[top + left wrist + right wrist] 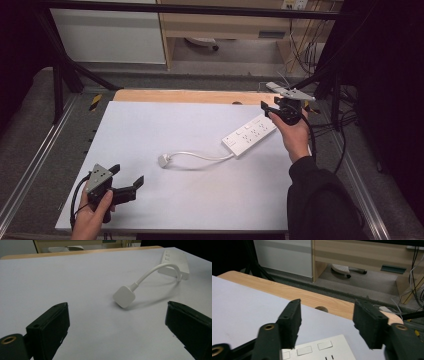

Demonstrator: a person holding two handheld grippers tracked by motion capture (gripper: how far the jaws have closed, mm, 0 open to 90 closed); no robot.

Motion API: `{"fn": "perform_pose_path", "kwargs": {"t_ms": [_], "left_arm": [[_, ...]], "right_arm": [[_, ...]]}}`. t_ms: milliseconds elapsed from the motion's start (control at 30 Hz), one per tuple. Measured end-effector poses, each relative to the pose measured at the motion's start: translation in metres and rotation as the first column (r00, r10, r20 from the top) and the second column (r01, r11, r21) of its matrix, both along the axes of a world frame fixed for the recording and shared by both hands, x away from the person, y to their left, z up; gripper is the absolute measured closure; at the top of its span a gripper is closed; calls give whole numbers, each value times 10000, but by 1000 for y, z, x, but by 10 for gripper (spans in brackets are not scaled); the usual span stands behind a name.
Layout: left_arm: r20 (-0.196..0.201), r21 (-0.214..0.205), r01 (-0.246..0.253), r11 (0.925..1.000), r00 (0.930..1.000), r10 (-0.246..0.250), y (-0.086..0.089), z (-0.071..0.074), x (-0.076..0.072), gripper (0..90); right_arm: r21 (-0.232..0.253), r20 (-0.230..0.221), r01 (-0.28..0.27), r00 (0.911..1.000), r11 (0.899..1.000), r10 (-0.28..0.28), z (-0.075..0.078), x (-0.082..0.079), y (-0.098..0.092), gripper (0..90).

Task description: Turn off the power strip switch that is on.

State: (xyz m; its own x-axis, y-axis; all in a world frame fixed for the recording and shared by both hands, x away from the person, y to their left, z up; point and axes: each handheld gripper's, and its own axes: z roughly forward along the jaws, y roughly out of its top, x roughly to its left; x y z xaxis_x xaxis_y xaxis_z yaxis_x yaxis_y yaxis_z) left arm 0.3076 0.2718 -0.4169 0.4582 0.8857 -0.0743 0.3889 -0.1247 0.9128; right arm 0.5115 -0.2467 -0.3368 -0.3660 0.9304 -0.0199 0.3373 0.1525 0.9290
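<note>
Nearest the high camera, at the bottom left, the left gripper (127, 179) sits low over the white table (165, 210) in the person's left hand (92, 220), its jaws wide apart with nothing between them. In the left gripper view the white plug (124, 296) lies flat on the table ahead of those jaws, well apart from them and untouched, its white cable (160, 267) arching back toward the white power strip (175, 262). That strip (249, 135) lies slantwise right of the table's middle, its far end toward the right far corner, near the bare wooden edge (190, 96). The right gripper (267, 109), held in the right hand (295, 132), hovers just over that far end. In the right gripper view its jaws stand about halfway apart above the switch end of the strip (317, 350), one to either side of it, but the black pads (293, 320) press on nothing that can be seen. As a judgement, the work is at its start: the strip, cable and plug all rest on the table, nothing is lifted or clamped, and the right gripper looks poised to take hold of the strip's end. Left to do, by this reading, are the grasp itself and whatever handling of strip and plug follows; the left gripper seems to wait, facing the plug.
</note>
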Motion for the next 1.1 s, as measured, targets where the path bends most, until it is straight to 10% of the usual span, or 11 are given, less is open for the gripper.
{"fn": "perform_pose_path", "kwargs": {"t_ms": [600, 1100], "left_arm": [[7, -80, -52, 10000, 10000, 52, 2, 0, 0, 56], [-24, -32, -58, 10000, 10000, 58, 3, 0, 1, 57]], "right_arm": [[-182, 228, 140, 9996, 9997, -135, -17, 20, 3, 869], [-249, -269, 474, 9985, 9986, -480, -42, 39, 3, 900]]}}
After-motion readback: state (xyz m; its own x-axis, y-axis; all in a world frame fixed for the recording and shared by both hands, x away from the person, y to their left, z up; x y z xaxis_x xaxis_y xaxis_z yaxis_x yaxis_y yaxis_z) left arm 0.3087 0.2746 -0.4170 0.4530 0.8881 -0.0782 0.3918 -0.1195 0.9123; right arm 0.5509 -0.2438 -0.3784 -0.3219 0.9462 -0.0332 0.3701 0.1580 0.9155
